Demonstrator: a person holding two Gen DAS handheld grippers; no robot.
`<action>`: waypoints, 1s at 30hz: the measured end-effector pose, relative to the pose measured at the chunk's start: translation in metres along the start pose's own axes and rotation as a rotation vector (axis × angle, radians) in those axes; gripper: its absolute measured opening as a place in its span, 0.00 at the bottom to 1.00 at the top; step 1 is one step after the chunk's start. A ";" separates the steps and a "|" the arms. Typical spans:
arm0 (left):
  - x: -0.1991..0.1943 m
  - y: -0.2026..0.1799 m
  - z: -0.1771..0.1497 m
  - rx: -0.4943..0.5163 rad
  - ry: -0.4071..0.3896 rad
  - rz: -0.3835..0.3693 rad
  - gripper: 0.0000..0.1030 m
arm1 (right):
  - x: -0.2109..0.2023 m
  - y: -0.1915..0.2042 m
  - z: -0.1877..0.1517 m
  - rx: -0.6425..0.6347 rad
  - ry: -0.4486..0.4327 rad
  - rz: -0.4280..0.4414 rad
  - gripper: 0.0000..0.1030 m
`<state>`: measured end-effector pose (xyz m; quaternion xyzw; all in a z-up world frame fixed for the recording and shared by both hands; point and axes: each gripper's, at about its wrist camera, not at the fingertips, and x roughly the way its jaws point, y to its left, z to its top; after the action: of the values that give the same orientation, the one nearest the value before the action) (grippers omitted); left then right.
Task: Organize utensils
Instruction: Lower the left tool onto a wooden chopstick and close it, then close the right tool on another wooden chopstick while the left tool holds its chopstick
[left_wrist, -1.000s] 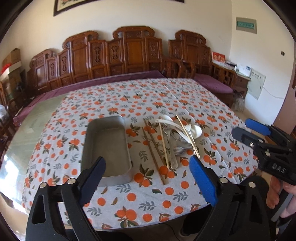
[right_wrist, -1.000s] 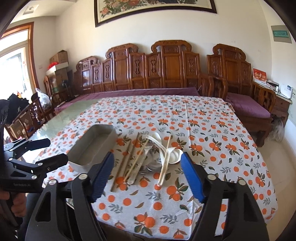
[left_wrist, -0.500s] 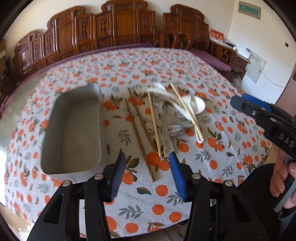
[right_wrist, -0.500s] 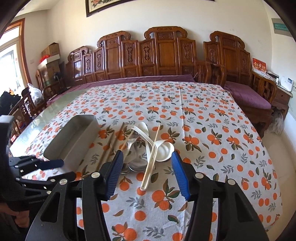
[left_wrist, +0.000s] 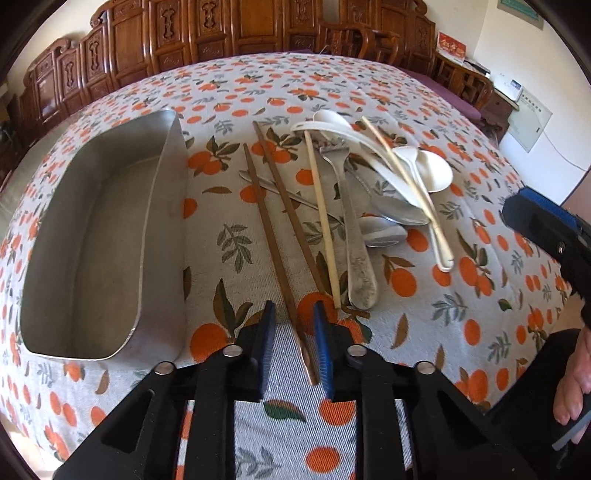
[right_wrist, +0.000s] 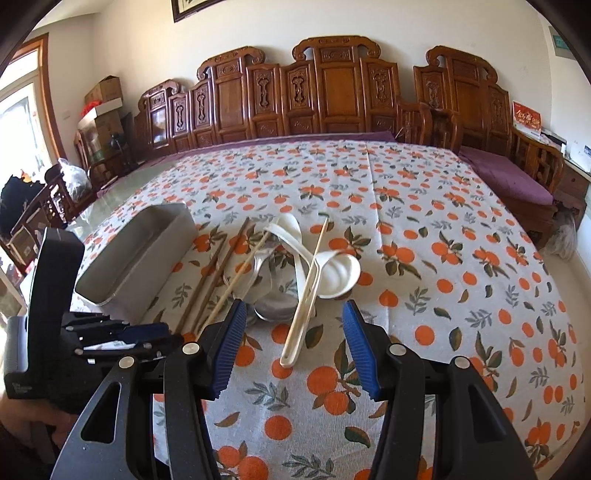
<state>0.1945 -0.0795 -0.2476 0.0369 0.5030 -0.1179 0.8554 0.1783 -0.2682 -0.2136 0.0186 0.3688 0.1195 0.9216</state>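
Progress: nothing is sorted yet. The metal tray (left_wrist: 92, 236) at the left of the table stands empty, and every utensil lies loose on the orange-print tablecloth (left_wrist: 406, 81) to its right.

From left to right I read the following. Just beside the tray lie two dark wooden chopsticks (left_wrist: 275, 218), near-parallel, their near ends toward me. My left gripper (left_wrist: 295, 343) straddles those near ends. Its jaws are closing, with the chopstick tips between the pads; I cannot confirm that the pads press on them yet. Next come one pale chopstick (left_wrist: 322, 218) and a metal fork (left_wrist: 351, 221), then metal spoons (left_wrist: 384, 230) partly buried under the pile. At the right lie white plastic spoons (right_wrist: 338, 271) with a second pale chopstick (left_wrist: 402, 170) across them.

My right gripper (right_wrist: 291, 347) hovers with jaws spread wide and gripping nothing. The handle ends of the white spoons lie on the cloth between its pads.

Remaining work, in my judgement: all of it, item by item, into the tray.

Obstructions: the utensils cross and overlap, so lifting one may drag its neighbours. The pale chopstick and fork handle lie close beside the left gripper's right pad. The two grippers work near each other at the table edge.

Surroundings: carved wooden chairs (right_wrist: 332, 85) line the far wall, and boxes (right_wrist: 103, 99) stand at the far left.
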 end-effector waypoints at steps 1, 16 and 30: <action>0.001 0.000 0.000 0.003 -0.002 0.007 0.15 | 0.002 -0.001 -0.001 -0.001 0.004 0.001 0.55; -0.028 0.008 -0.010 -0.007 -0.059 -0.025 0.04 | 0.026 -0.006 -0.006 0.023 0.061 0.035 0.37; -0.060 0.010 -0.005 -0.027 -0.138 -0.054 0.04 | 0.056 0.009 0.003 -0.045 0.112 0.061 0.16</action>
<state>0.1647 -0.0586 -0.1986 0.0036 0.4451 -0.1362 0.8851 0.2172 -0.2458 -0.2483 0.0023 0.4164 0.1564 0.8956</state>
